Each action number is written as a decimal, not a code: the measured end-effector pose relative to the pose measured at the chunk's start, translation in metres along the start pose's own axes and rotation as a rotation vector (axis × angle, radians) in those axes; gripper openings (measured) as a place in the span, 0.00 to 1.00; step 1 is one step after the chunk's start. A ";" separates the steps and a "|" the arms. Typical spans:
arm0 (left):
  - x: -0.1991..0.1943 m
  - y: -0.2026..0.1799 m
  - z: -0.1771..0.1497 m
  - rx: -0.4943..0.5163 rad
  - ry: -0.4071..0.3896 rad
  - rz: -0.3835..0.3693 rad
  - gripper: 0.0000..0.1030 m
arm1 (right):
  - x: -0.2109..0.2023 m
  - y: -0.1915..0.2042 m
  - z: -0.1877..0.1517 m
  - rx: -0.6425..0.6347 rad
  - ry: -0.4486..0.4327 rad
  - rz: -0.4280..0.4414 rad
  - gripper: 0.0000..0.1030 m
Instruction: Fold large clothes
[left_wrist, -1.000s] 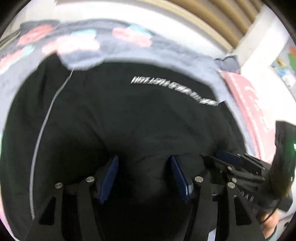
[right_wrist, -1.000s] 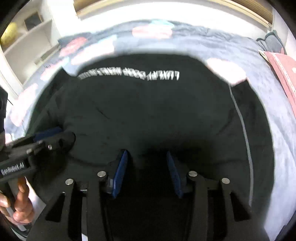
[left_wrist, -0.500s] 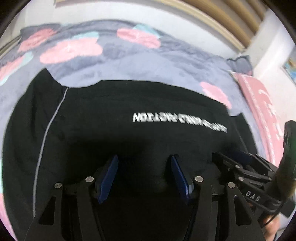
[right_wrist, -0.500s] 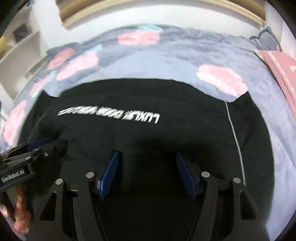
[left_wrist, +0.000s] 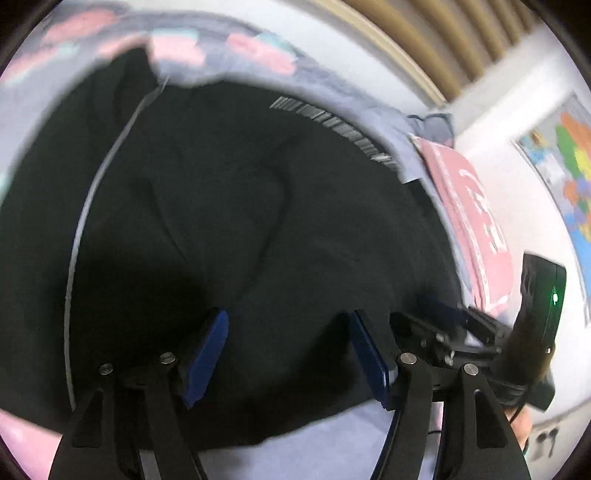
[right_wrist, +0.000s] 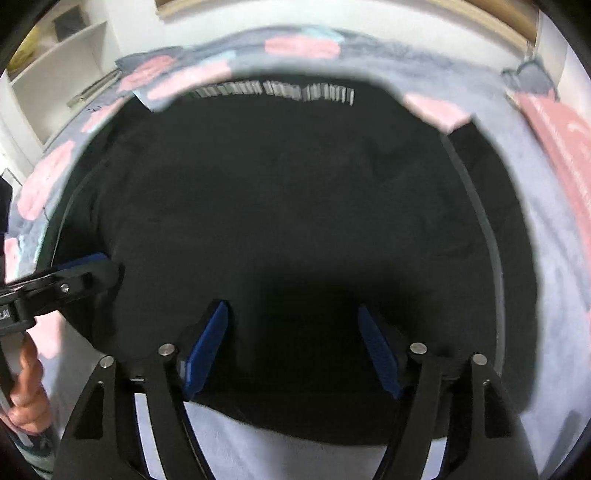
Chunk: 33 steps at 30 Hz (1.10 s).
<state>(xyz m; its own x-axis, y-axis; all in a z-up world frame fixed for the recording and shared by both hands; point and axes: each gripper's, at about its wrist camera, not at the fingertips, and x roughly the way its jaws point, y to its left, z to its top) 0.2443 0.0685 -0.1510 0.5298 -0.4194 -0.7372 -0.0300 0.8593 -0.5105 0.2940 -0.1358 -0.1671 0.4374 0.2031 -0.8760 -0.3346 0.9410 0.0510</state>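
Your black garment (right_wrist: 295, 206) is spread across the grey blanket with pink patches (right_wrist: 546, 332), near edge right under both tools, white lettering (right_wrist: 273, 90) at the far side (too blurred to read). Your left gripper (left_wrist: 288, 350) has its jaws opening, blue pads (left_wrist: 207, 347) apart over the cloth, not pinching it. Same for your right gripper (right_wrist: 295, 347): jaws opening, nothing clamped. A pink cloth (left_wrist: 476, 229) lies just off to the right.

Blurred, unreadable white lettering on black garment (right_wrist: 280, 206)
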 end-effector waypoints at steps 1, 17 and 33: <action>0.001 -0.002 -0.001 0.020 -0.013 0.010 0.67 | 0.002 -0.001 0.001 0.002 -0.010 -0.003 0.77; -0.149 0.050 0.011 -0.061 -0.283 0.120 0.68 | -0.104 -0.076 -0.034 0.126 -0.172 0.010 0.79; -0.109 0.145 0.054 -0.244 -0.210 0.052 0.71 | -0.078 -0.213 -0.026 0.397 -0.191 0.055 0.82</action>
<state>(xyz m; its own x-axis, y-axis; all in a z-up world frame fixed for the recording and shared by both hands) 0.2278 0.2544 -0.1206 0.6848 -0.2855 -0.6705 -0.2507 0.7716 -0.5846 0.3094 -0.3592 -0.1226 0.5869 0.2672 -0.7643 -0.0318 0.9509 0.3079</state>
